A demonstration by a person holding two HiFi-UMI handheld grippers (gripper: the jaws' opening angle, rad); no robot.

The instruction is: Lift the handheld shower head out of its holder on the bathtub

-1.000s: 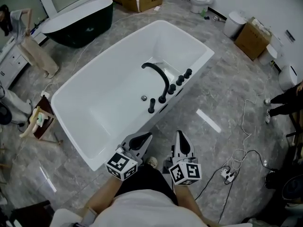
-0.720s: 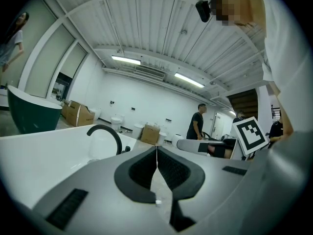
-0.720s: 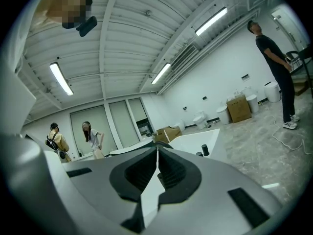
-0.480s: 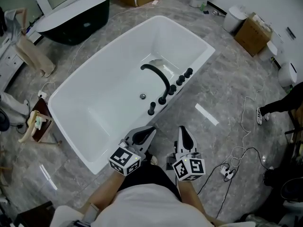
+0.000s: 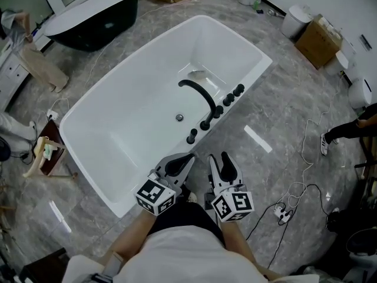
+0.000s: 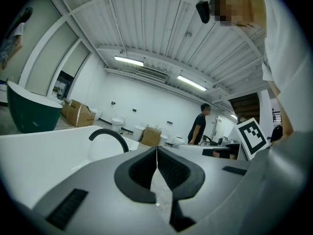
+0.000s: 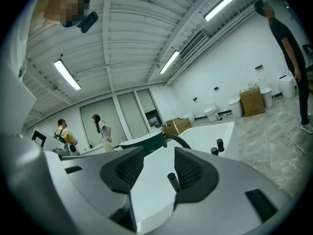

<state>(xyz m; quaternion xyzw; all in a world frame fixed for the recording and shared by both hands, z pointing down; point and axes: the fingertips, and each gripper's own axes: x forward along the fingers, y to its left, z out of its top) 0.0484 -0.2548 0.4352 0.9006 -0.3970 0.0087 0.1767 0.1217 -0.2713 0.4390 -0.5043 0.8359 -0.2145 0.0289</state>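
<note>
A white bathtub (image 5: 135, 128) lies ahead on the grey floor. On its near rim stand a black arched faucet (image 5: 199, 94), a row of black knobs (image 5: 227, 101) and, nearest me, the black handheld shower head (image 5: 191, 136) upright in its holder. My left gripper (image 5: 186, 158) is shut and empty, just short of the rim; its pads (image 6: 168, 168) meet. My right gripper (image 5: 221, 160) is open beside it. Its jaws have just been opening, with nothing held. The shower head (image 7: 172, 180) shows in the gap between its jaws, farther off.
A dark green tub (image 5: 97, 16) stands at the back left, cardboard boxes (image 5: 318, 40) and toilets along the far wall. Cables (image 5: 294, 196) trail on the floor at the right. A wooden stand (image 5: 47, 152) sits left of the tub. People stand around the room.
Both grippers have moved forward toward the tub's near rim. The right gripper's jaws, shut before, now stand apart.
</note>
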